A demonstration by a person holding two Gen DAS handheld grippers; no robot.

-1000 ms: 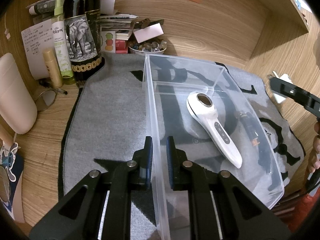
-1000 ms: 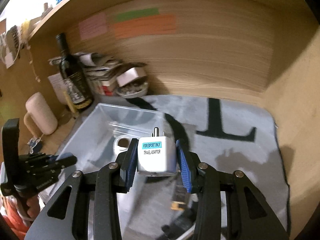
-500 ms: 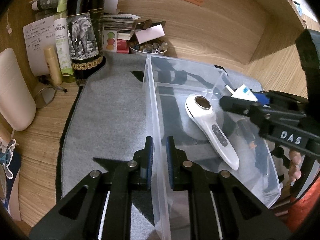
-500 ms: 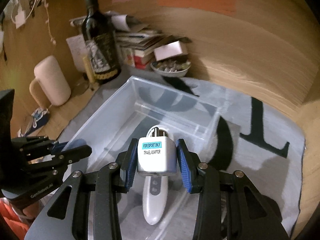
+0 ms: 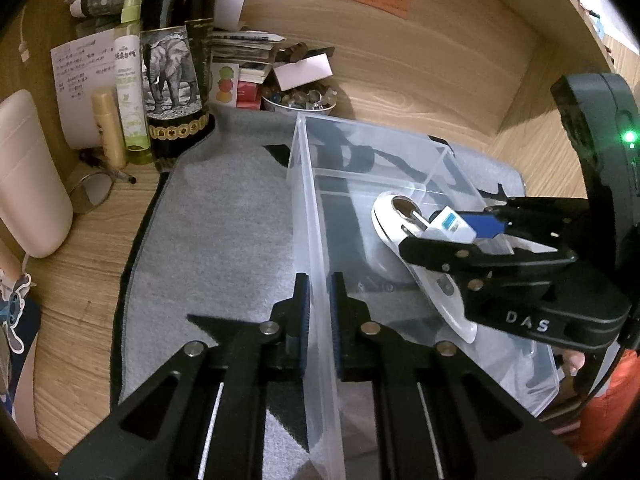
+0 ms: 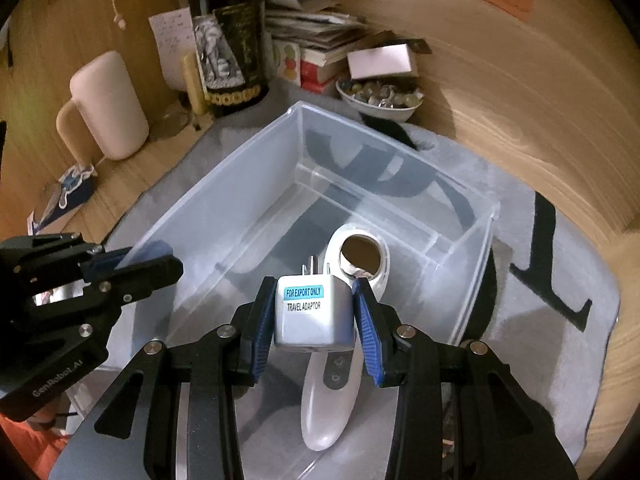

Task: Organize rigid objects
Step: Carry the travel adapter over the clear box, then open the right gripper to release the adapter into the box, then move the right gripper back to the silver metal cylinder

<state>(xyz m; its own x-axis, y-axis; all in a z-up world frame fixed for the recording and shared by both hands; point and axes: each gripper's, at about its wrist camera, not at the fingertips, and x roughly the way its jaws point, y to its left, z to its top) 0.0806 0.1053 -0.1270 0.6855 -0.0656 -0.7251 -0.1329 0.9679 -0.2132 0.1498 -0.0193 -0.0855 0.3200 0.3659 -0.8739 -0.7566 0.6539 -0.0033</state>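
Note:
A clear plastic bin (image 5: 316,208) (image 6: 224,208) stands on a grey mat. My left gripper (image 5: 319,304) (image 6: 156,258) is shut on the bin's left wall near the front. My right gripper (image 6: 314,312) (image 5: 456,232) is shut on a white travel adaptor (image 6: 312,312) (image 5: 450,226), its prongs pointing away. It holds the adaptor above the inside of the bin. Below it, on the bin floor, lies a white handheld device (image 6: 332,392) (image 5: 390,220) with a round head. A small dark object on the bin floor shows only in earlier frames.
A dark wine bottle (image 5: 174,60) (image 6: 228,40), a green spray bottle (image 5: 128,76), a beige jug (image 6: 108,104), stacked books and a bowl of trinkets (image 6: 380,98) crowd the back left. Wooden walls enclose the desk at the back and right. The grey mat (image 5: 216,240) lies under the bin.
My right gripper has swung in from the right and lowered over the bin with the adaptor, now above the white device. The left gripper has stayed on the bin wall.

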